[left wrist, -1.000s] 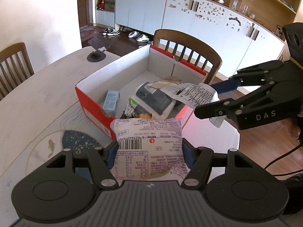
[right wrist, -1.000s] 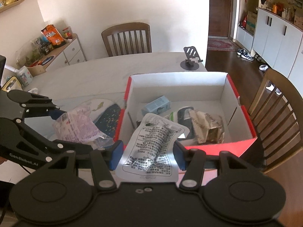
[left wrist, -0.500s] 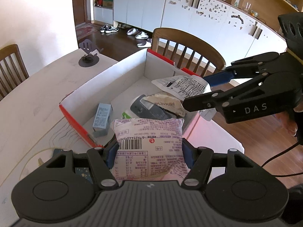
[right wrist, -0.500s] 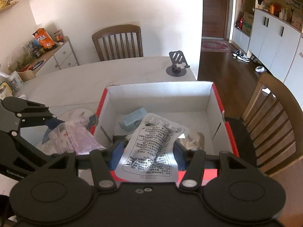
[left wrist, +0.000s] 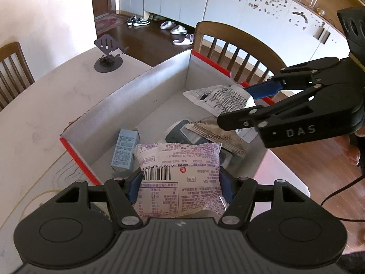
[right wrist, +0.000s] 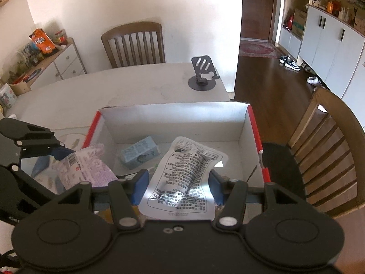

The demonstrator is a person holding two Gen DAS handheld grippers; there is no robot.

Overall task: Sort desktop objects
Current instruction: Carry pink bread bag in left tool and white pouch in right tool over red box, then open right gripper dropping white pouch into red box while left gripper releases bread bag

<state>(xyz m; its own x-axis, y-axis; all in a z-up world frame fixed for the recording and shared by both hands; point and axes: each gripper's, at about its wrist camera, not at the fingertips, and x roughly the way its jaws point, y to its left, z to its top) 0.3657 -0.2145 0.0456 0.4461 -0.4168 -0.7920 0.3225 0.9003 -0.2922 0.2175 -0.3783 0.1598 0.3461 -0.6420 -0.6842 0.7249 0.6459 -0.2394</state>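
Packets fill both your claws: the left claw (left wrist: 180, 183) pinches a pink barcoded pouch (left wrist: 180, 173) just over the near wall of the red-edged box (left wrist: 127, 96) at the counter's edge; the right claw (right wrist: 175, 188), marked "DAS", pinches a silver printed sachet (right wrist: 186, 178) lengthwise above the interior.

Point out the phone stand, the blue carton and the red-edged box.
phone stand (right wrist: 203, 74), right wrist view, its backrest.
blue carton (left wrist: 124, 150), left wrist view, printed face.
red-edged box (right wrist: 173, 116), right wrist view, far inner wall.

Red-edged white box (left wrist: 127, 105); inside, pale blue carton (left wrist: 124, 151) (dark print), above it pink-purple barcoded packet (left wrist: 180, 178), silver black-lettered pouch (right wrist: 182, 178).
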